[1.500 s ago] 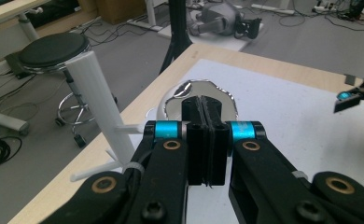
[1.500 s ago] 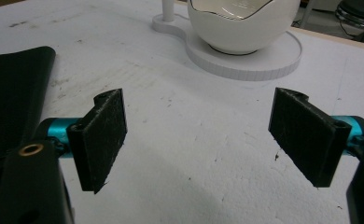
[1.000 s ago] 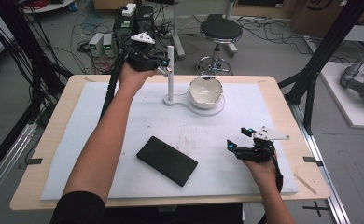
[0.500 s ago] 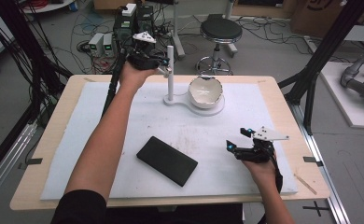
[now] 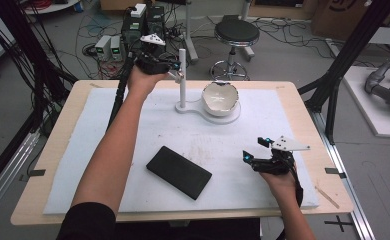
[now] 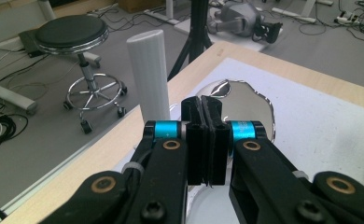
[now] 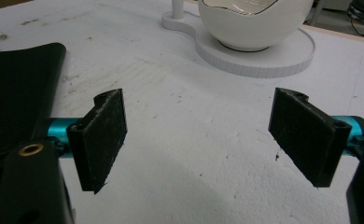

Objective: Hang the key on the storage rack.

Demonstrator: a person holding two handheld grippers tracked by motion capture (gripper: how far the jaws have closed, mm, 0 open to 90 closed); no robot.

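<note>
My left gripper [image 5: 173, 71] is held up at the table's far edge, just left of the upright white post [image 5: 182, 75]. In the left gripper view its jaws are pressed together with nothing between them [image 6: 208, 140], the post [image 6: 148, 74] rising just beyond them to the left and the white bowl [image 6: 243, 102] behind. The bowl [image 5: 219, 97] sits on a flat white base [image 5: 233, 116] joined to the post. My right gripper [image 5: 255, 149] rests low at the near right of the mat, open [image 7: 206, 135] over bare mat, facing the bowl [image 7: 255, 23].
A flat black slab [image 5: 179, 171] lies on the white mat [image 5: 293, 125] near the front middle, left of the right gripper; it also appears as the black slab [image 7: 17, 98]. A stool [image 5: 237, 32] and cables stand on the floor beyond the table.
</note>
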